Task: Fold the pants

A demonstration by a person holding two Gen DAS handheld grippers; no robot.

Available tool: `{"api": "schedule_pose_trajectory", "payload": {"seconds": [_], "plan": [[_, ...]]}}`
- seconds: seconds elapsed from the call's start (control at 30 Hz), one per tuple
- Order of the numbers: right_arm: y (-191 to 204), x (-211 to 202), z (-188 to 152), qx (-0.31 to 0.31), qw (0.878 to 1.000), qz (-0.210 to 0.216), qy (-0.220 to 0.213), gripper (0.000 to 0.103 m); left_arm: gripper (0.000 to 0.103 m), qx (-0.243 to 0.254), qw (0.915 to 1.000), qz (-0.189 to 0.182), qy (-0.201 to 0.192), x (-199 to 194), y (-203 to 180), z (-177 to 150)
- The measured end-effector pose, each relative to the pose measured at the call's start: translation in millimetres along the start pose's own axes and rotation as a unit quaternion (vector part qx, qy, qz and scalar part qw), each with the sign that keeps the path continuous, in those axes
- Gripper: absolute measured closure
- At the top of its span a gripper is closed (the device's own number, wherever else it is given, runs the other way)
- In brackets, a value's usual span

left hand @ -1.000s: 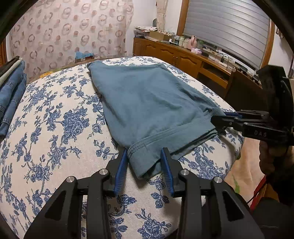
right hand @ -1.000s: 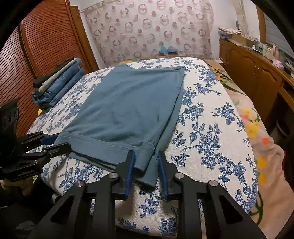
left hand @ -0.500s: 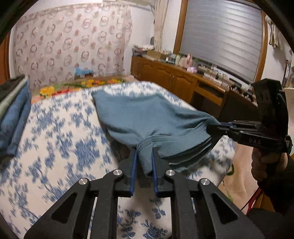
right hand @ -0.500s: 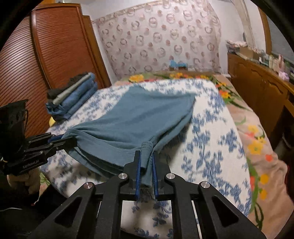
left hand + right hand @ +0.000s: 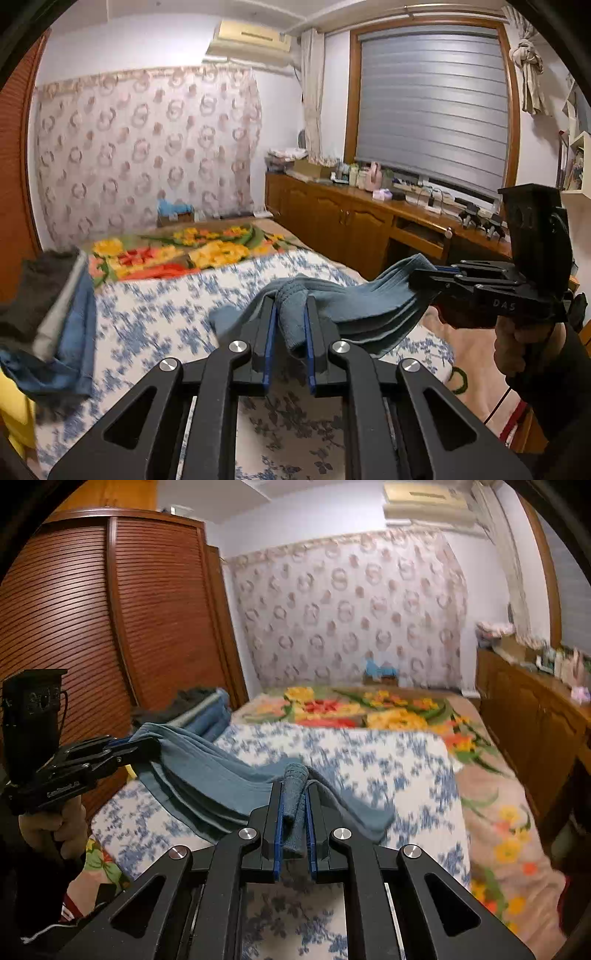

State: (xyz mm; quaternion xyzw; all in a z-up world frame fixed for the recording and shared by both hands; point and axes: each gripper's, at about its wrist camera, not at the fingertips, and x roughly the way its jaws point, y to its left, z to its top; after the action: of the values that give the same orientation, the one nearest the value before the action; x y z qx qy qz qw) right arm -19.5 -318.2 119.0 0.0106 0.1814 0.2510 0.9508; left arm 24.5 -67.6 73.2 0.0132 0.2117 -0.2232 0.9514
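Note:
The teal-blue pants hang lifted above the bed, stretched between both grippers. My left gripper is shut on one corner of the hem. My right gripper is shut on the other corner of the pants. The right gripper also shows at the right of the left wrist view, and the left gripper at the left of the right wrist view, each clamping the fabric. The far end of the pants sags toward the bed.
The bed has a blue floral sheet and a bright flowered blanket beyond. A stack of folded jeans lies on the left side of the bed. A wooden cabinet runs along the right, a wardrobe at the left.
Both grippers closed on the hem corners and rose, lifting the pants off the bed; the cameras now look level across the room.

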Motion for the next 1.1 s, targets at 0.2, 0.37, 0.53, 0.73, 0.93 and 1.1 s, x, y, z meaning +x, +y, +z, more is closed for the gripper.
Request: {"api": "schedule_pose_trajectory", "payload": {"seconds": [0.2,0.37,0.53,0.73,0.93,1.1], "plan": [[11.4,-12.6,10.8,-0.026,0.999,0.01,-0.03,0.093,0.089,0.007,0.9994,0.01,-0.034,-24.7,5.8,19.0],[21.9,-13.9,14.9,-0.048,0.997,0.021,-0.049,0.093,0.089,0.005,0.998,0.026,-0.057,-40.2,15.7,25.0],[21.9,4.8,0.0,-0.061,0.997,0.035,-0.037,0.093,0.089,-0.008,0.9986,0.034,-0.039,-26.2,30.0,6.4],[-0.2,50.2,-21.4,-0.032,0.998,0.052,0.012,0.093,0.089,-0.029,0.9987,0.04,0.014,6.0,49.6,-21.7],[-15.0,103.0,-24.2,-0.02,0.996,0.062,0.057,0.093,0.089,-0.055,0.9962,0.045,0.051,37.6,67.0,-37.2],[-20.9,146.3,4.5,-0.036,0.995,0.066,0.071,0.093,0.089,-0.058,0.9947,0.059,0.061,65.7,86.1,-20.6]]}}
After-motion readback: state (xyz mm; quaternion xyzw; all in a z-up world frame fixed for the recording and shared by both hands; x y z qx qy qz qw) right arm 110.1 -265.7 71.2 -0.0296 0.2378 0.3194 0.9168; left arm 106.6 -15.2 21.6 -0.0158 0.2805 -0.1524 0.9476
